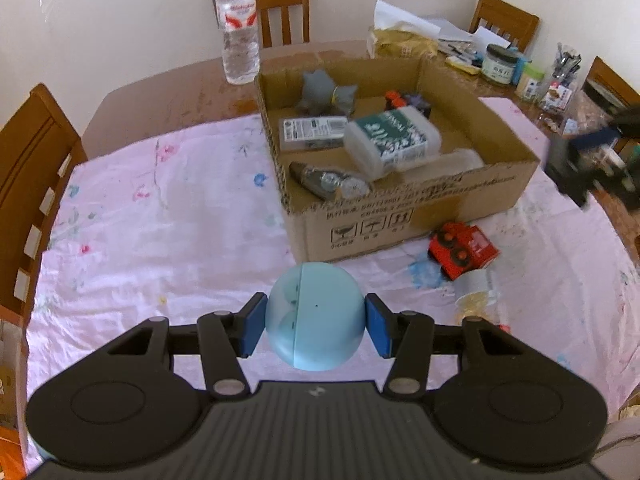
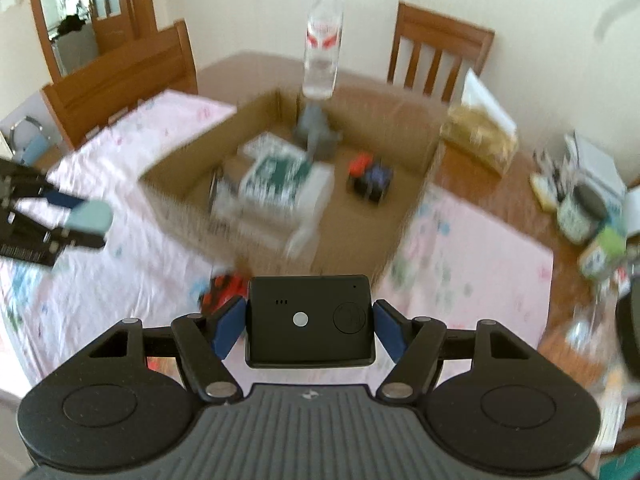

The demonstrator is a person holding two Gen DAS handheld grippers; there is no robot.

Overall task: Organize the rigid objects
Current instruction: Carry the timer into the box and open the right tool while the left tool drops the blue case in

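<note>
Left wrist view, left to right: wooden chair (image 1: 30,184) standing at far-left edge of surface (image 1: 132,92); pink floral cloth (image 1: 160,220) covering most of it. Water bottle (image 1: 237,28) standing upright at far side, just beside far-left corner of cardboard box (image 1: 416,216). Lying inside box: grey figure (image 1: 326,94), flat labelled pack (image 1: 312,132), green-and-white plastic case (image 1: 390,142) tilting on other items, small dark toy (image 1: 408,102) toward far wall. Left gripper (image 1: 316,322) pinching light blue ball (image 1: 316,316), blue pads pressing on both sides, ball lifted clear of cloth, near side of box. Red toy truck (image 1: 464,250) lying on its side on cloth, just beside box's near-right corner. Jars and clutter (image 1: 516,68) crowding far right of surface.

Right wrist view, blurred: left gripper with blue ball showing at left edge. Right gripper (image 2: 310,330) pinching black rectangular device (image 2: 310,322) across its width, pads touching both short sides, device held above cloth, near side of box, red truck partly hiding behind it.
</note>
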